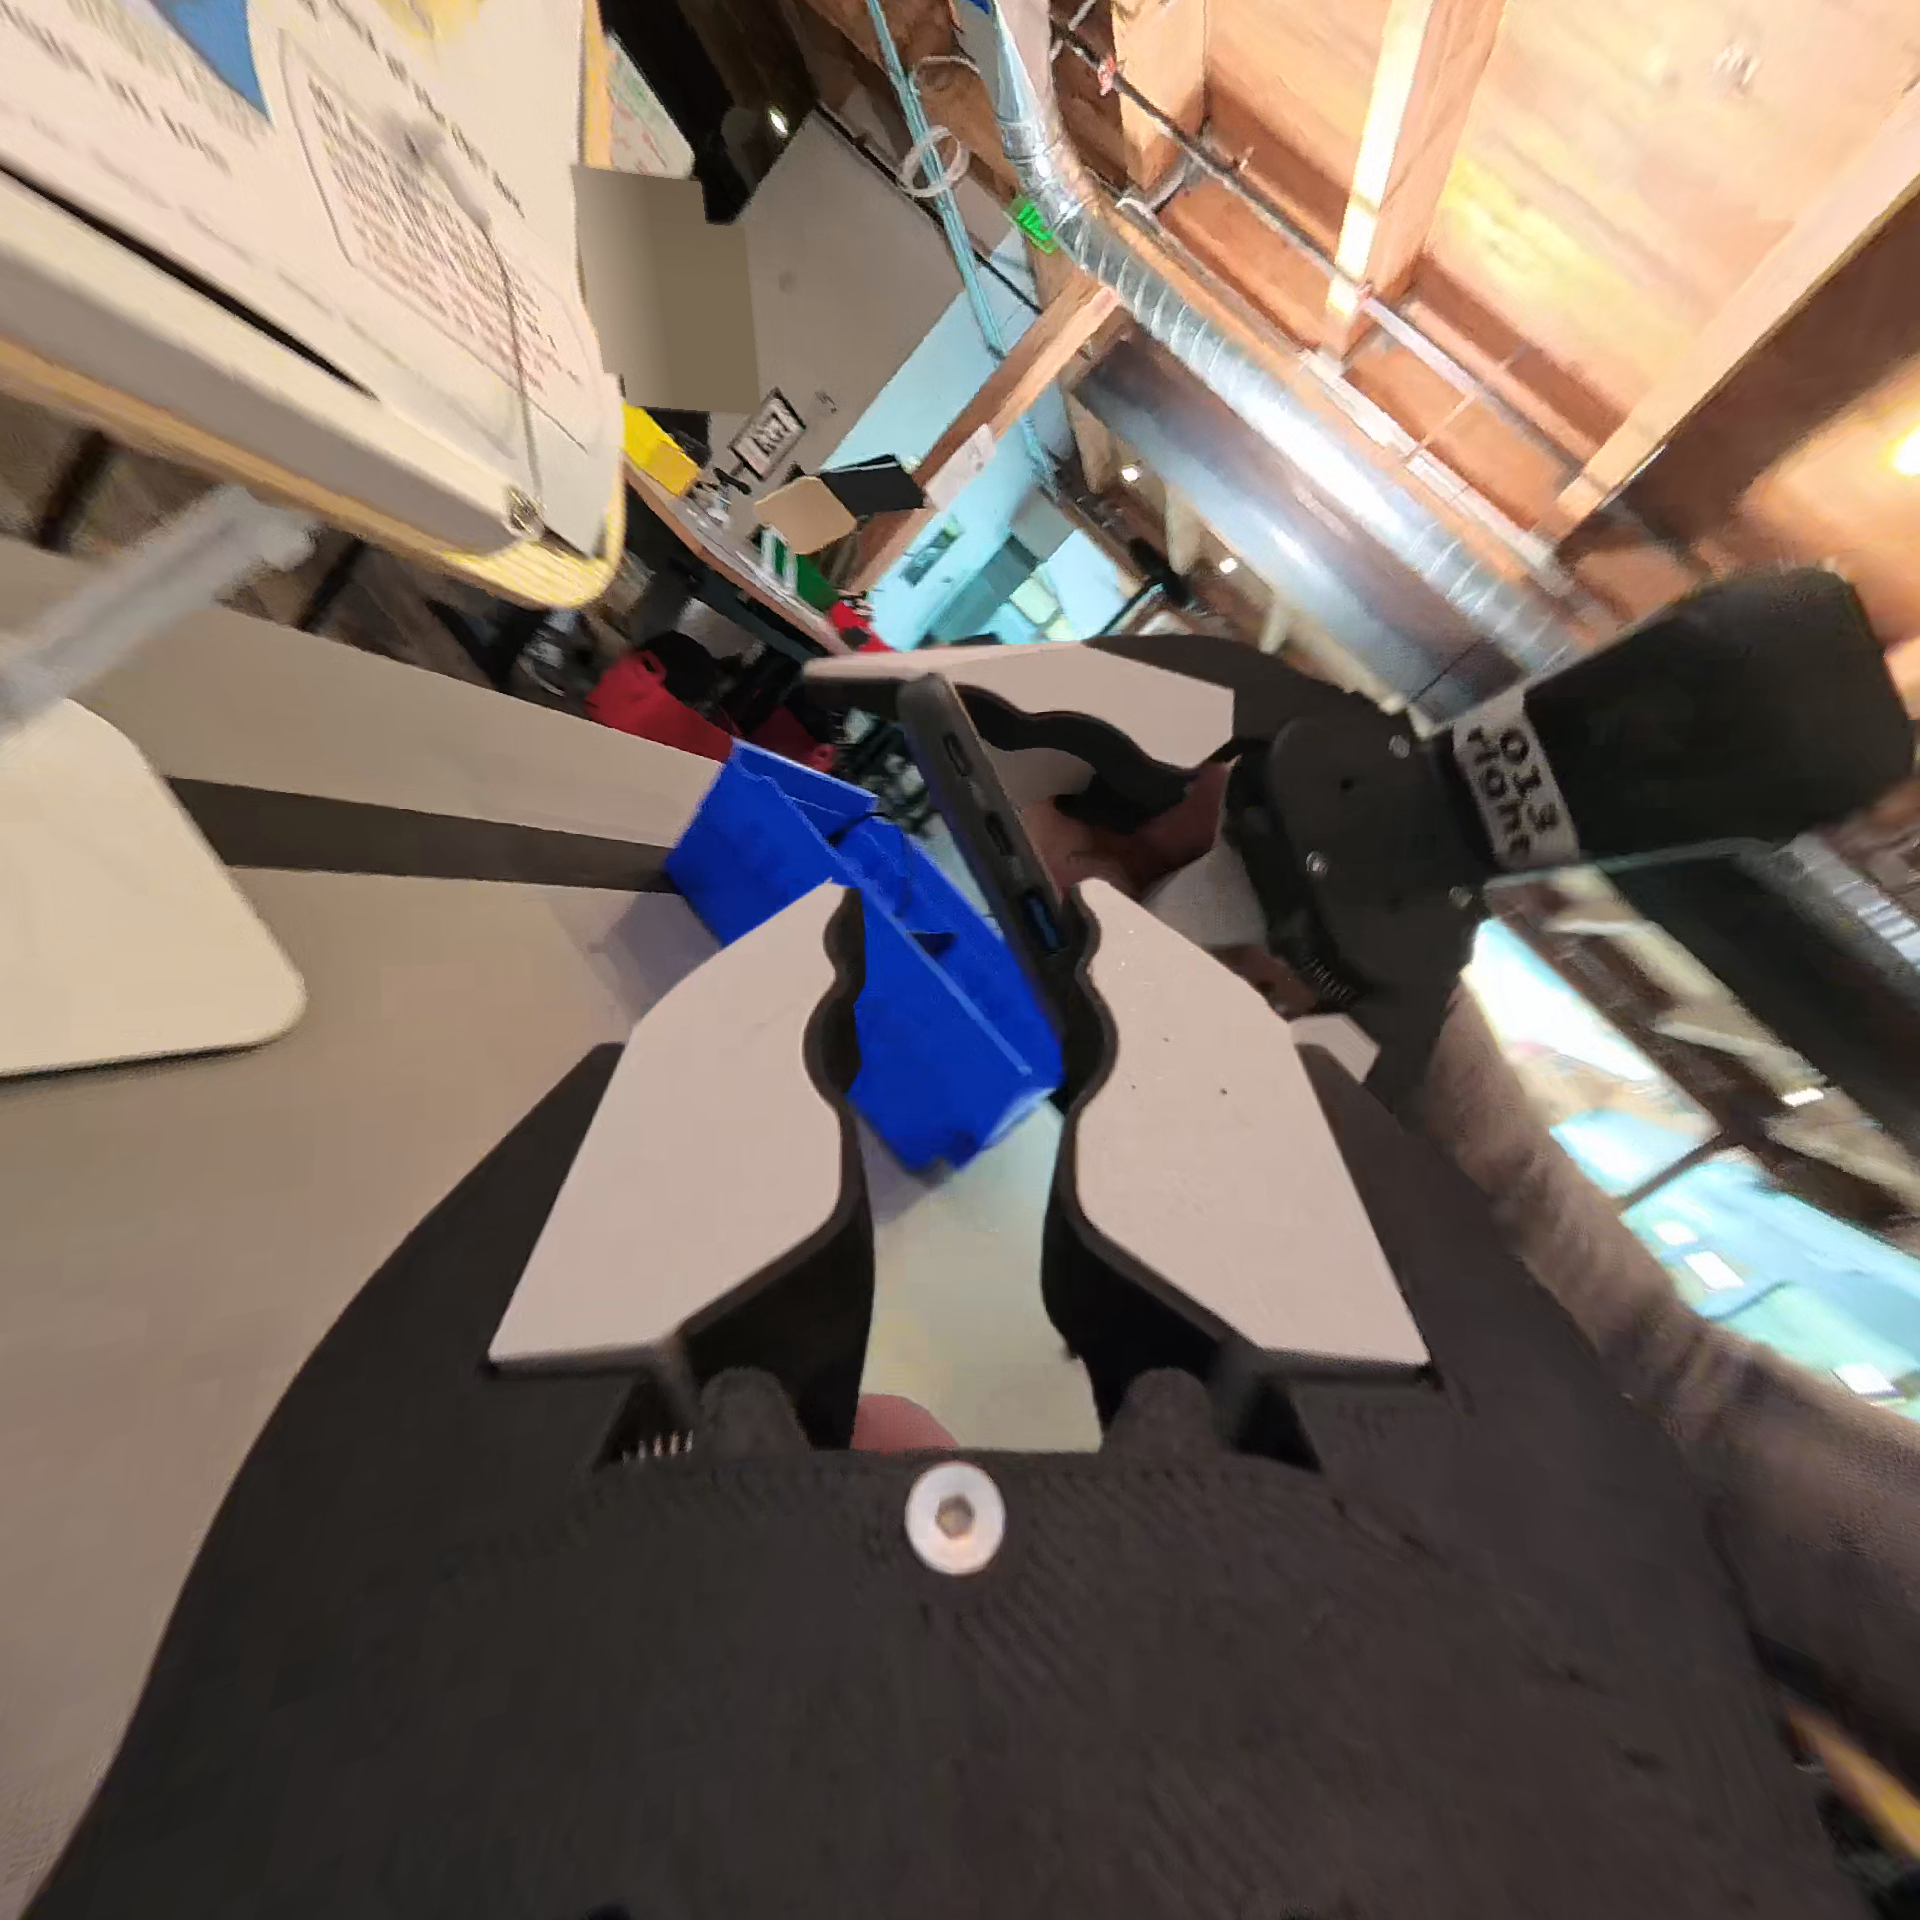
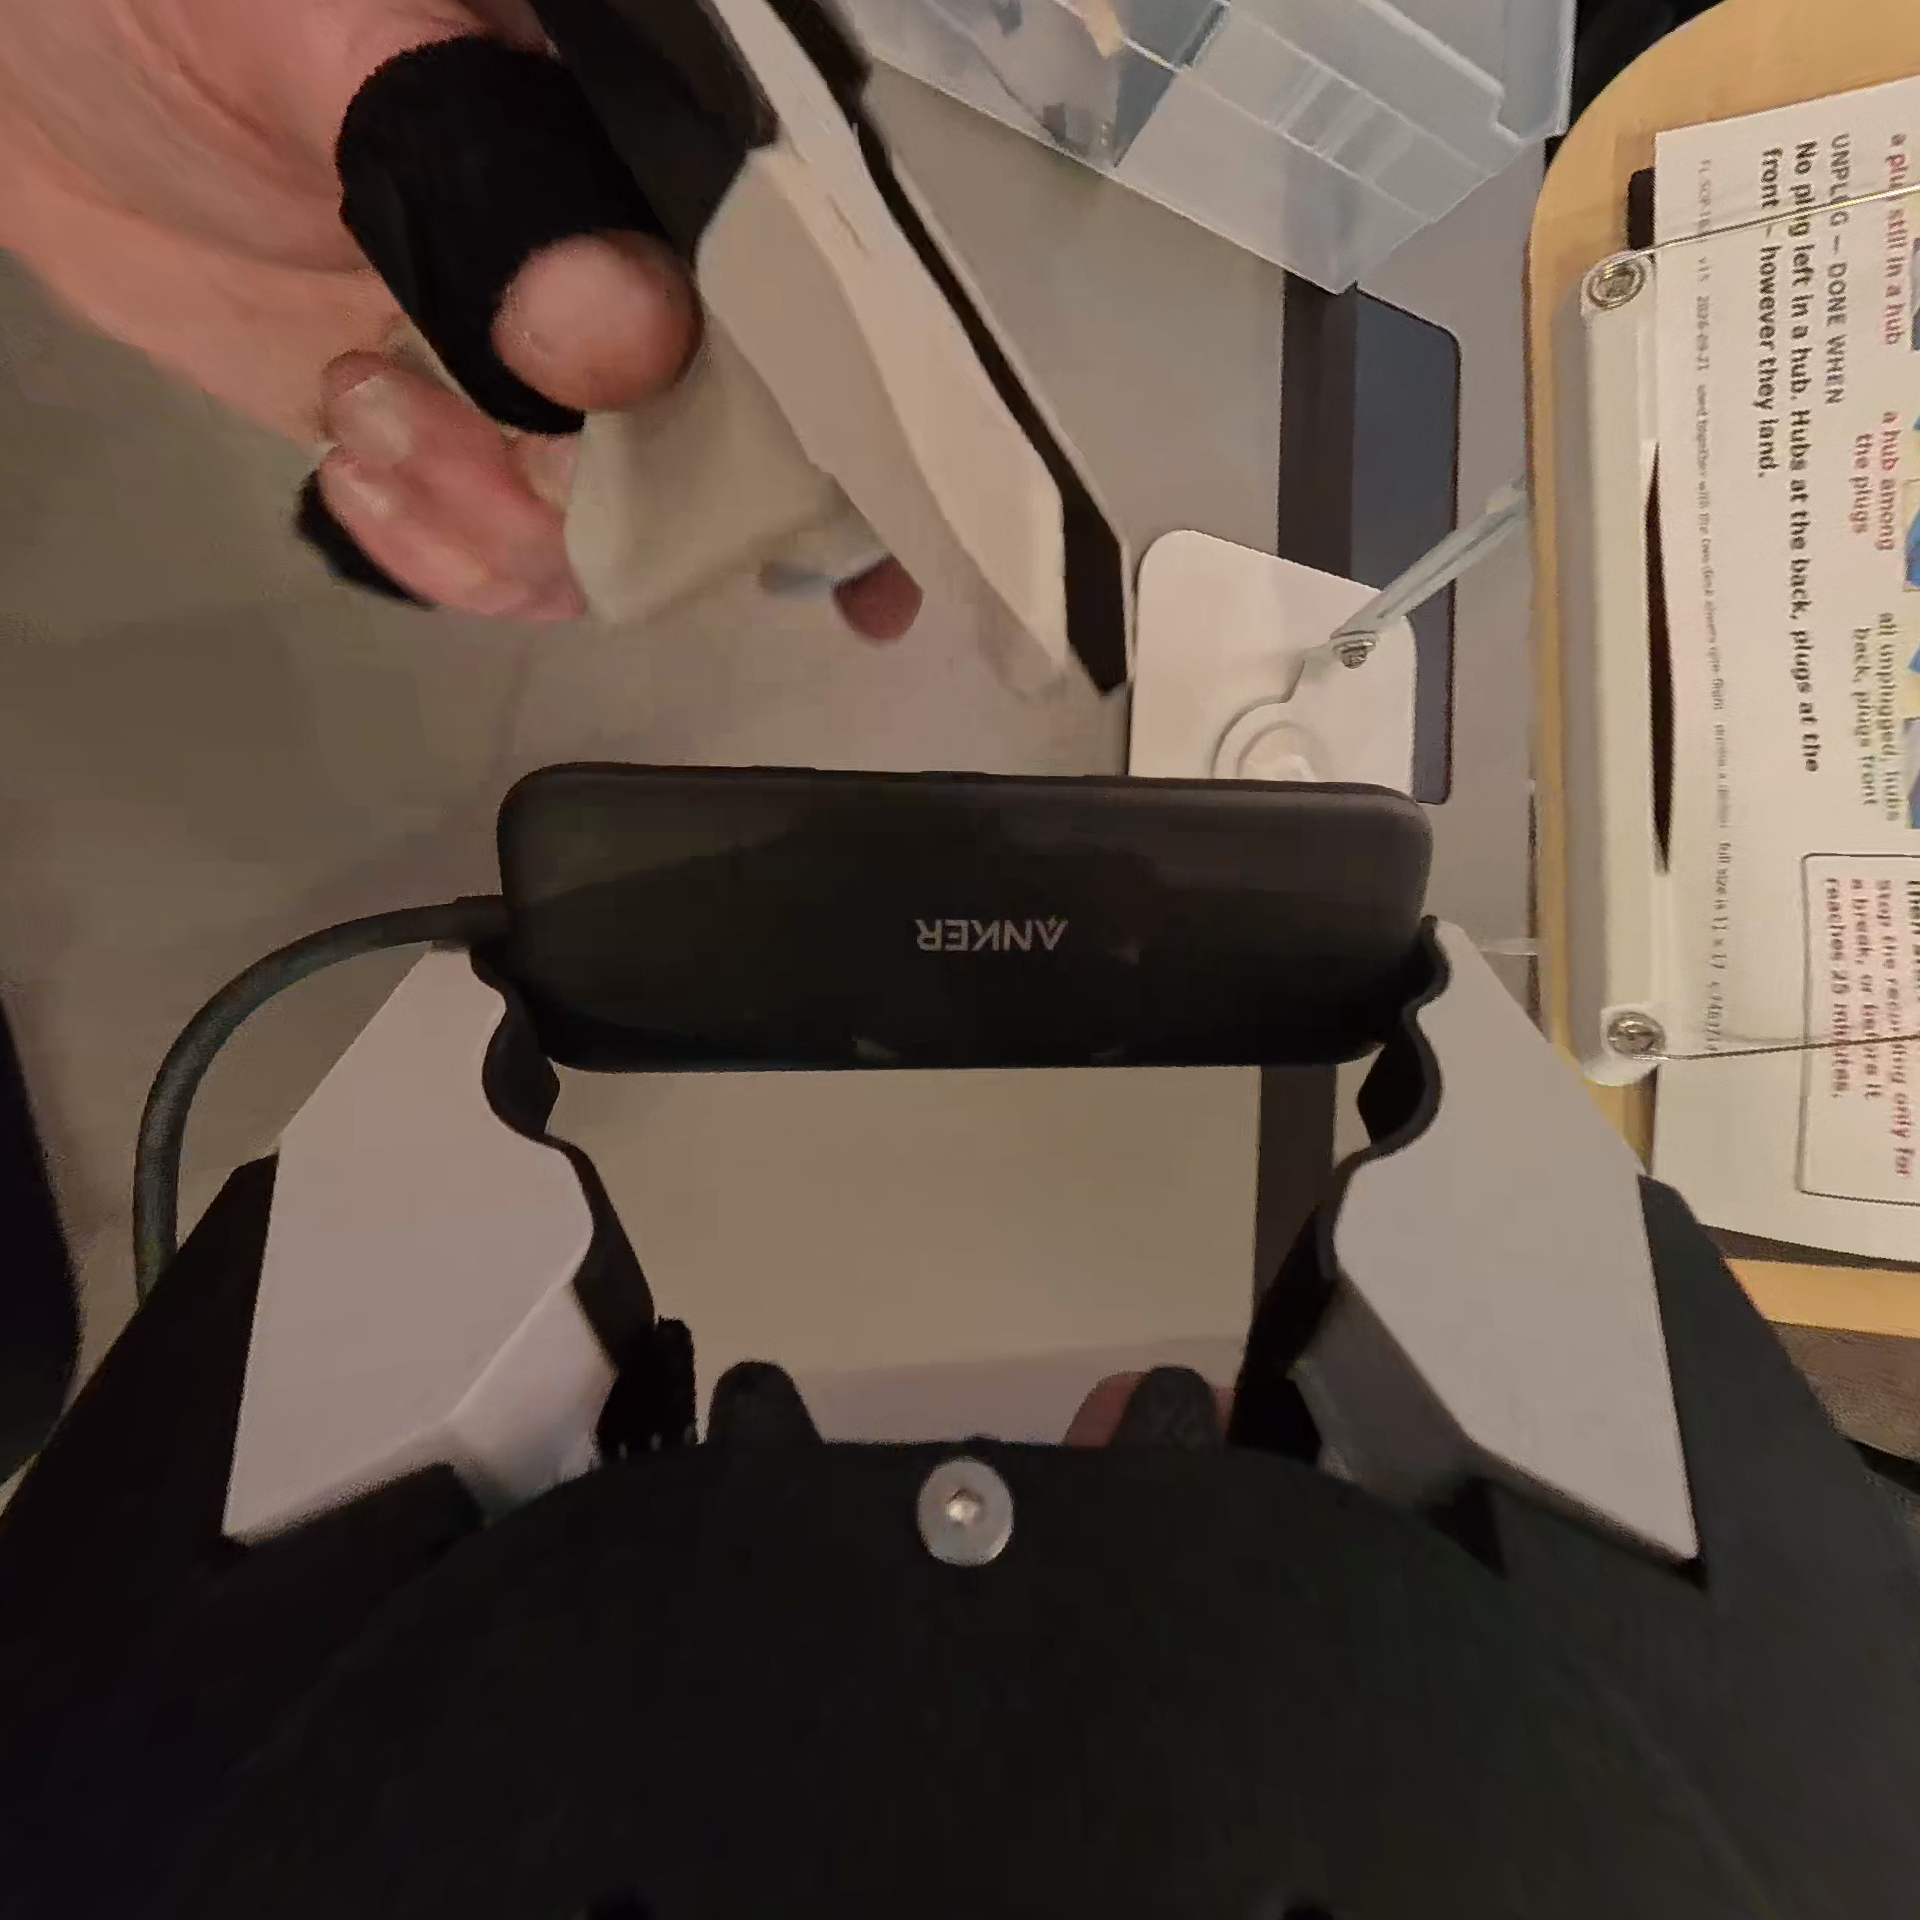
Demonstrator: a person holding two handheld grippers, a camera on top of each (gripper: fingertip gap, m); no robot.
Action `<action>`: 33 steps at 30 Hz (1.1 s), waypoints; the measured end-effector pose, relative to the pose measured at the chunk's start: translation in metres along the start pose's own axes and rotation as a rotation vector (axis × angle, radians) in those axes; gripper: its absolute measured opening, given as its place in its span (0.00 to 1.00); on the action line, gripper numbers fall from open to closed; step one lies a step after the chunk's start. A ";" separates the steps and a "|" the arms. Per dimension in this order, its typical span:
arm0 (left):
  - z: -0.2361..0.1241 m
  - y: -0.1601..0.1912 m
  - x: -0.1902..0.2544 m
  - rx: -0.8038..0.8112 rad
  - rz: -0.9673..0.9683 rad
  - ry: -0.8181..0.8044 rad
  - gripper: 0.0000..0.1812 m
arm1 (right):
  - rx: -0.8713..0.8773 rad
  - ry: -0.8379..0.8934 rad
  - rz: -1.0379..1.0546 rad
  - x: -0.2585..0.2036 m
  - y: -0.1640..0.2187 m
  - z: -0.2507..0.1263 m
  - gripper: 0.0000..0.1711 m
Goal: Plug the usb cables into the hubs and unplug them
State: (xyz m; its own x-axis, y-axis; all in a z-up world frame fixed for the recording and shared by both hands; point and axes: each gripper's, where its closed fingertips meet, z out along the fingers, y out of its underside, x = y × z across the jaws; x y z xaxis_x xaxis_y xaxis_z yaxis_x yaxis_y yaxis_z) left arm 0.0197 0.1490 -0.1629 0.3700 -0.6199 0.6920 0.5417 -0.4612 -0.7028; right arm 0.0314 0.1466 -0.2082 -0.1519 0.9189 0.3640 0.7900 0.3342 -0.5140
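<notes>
The right tool [image 2: 961, 997] clamps the black hub [image 2: 961, 894] by its ends, held above the surface [image 2: 208, 779]. The left tool [image 1: 961, 966] stands part open and empty, its tips around the hub's port edge. Judged step: between cables. Next, the left tool must fetch a plug; none shows.

Matt black hub [image 2: 961, 914] (probably plastic).
</notes>
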 end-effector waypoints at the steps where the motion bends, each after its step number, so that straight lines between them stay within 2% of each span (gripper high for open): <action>1: -0.005 -0.002 -0.001 -0.011 0.086 -0.025 0.20 | 0.013 -0.027 0.013 -0.002 0.001 -0.002 0.92; 4: -0.020 -0.014 0.002 -0.038 0.439 -0.119 0.23 | 0.042 -0.111 0.038 -0.007 0.002 -0.008 0.89; 9: -0.028 -0.013 0.034 -0.117 1.077 -0.143 0.28 | 0.056 -0.223 0.053 -0.018 0.003 -0.009 0.89; 11: -0.023 0.005 0.033 -0.203 1.193 -0.126 0.30 | 0.041 -0.245 0.034 -0.025 0.005 -0.001 0.89; 19: -0.024 0.057 0.029 -0.313 1.785 0.040 0.36 | 0.052 -0.374 0.028 -0.052 0.002 0.006 0.89; 22: -0.020 0.057 0.024 -0.305 1.883 0.015 0.35 | 0.045 -0.398 0.006 -0.057 -0.002 0.007 0.89; 26: -0.017 0.061 0.023 -0.300 1.964 -0.022 0.27 | 0.052 -0.437 -0.010 -0.064 -0.008 0.011 0.89; 28: -0.023 0.060 0.020 -0.321 1.927 -0.038 0.28 | 0.054 -0.447 -0.010 -0.064 -0.007 0.011 0.89; 33: -0.062 0.027 0.012 -0.311 1.780 -0.151 0.27 | 0.110 -0.437 0.003 -0.057 -0.015 0.007 0.89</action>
State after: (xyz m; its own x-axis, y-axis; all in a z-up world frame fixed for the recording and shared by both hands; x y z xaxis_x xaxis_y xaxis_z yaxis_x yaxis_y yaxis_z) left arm -0.0081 0.0902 -0.1840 0.3539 -0.4026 -0.8442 -0.6733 0.5168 -0.5287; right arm 0.0239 0.0904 -0.2269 -0.4048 0.9143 0.0119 0.7266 0.3295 -0.6028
